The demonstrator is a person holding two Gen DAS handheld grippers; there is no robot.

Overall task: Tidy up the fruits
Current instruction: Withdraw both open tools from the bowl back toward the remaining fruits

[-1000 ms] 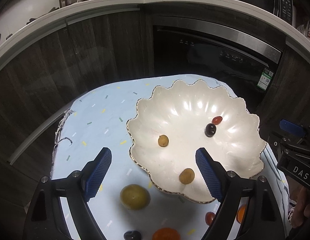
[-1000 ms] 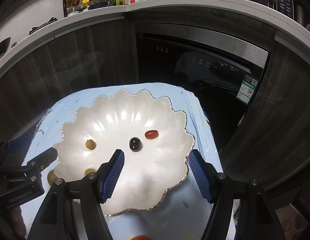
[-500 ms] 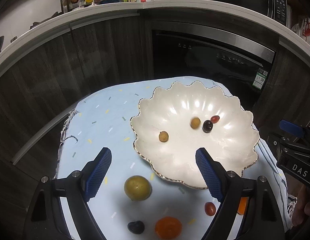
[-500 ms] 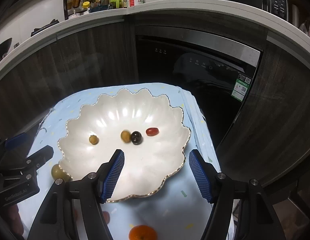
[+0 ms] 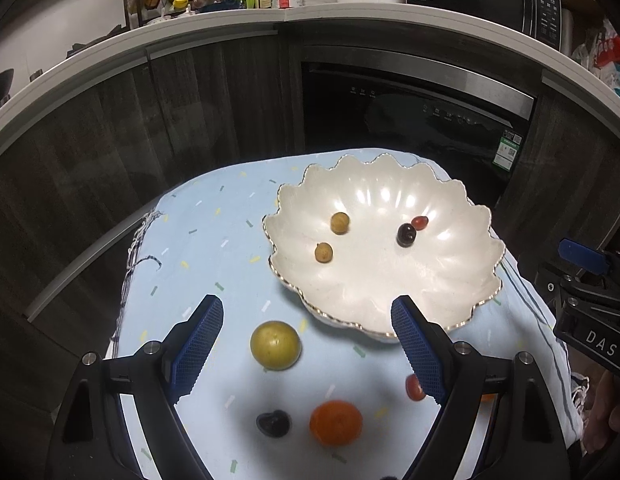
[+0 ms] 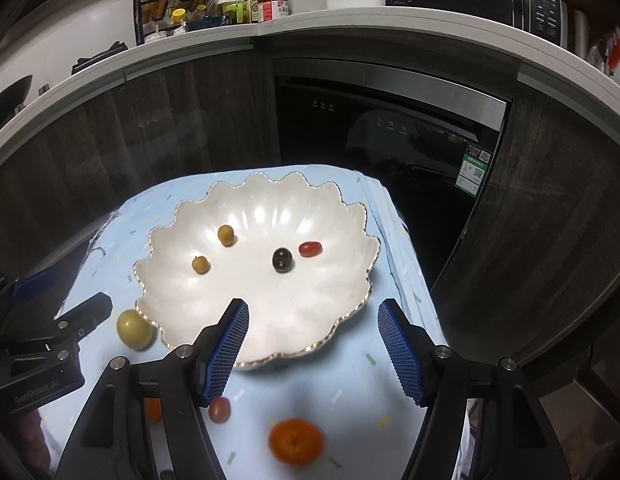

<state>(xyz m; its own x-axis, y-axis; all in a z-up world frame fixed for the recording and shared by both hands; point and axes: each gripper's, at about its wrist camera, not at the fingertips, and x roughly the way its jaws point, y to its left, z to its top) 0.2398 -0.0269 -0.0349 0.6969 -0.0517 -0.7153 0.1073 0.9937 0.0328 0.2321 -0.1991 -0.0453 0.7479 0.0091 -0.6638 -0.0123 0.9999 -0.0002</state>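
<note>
**Both claws empty above the fruit table**

The left gripper (image 5: 307,340) stood wide open, holding nothing; a yellow-green fruit (image 5: 275,345) lay between its fingers, untouched. The right gripper (image 6: 313,338) was partly open and empty. The scalloped bowl (image 6: 350,300) sat ahead of both, holding four small fruits. An orange (image 6: 295,445) lay nearer than the right claw's tips.

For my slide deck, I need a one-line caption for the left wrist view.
Open left tool above a blue cloth; four small fruits in the white bowl, more waiting outside.
</note>
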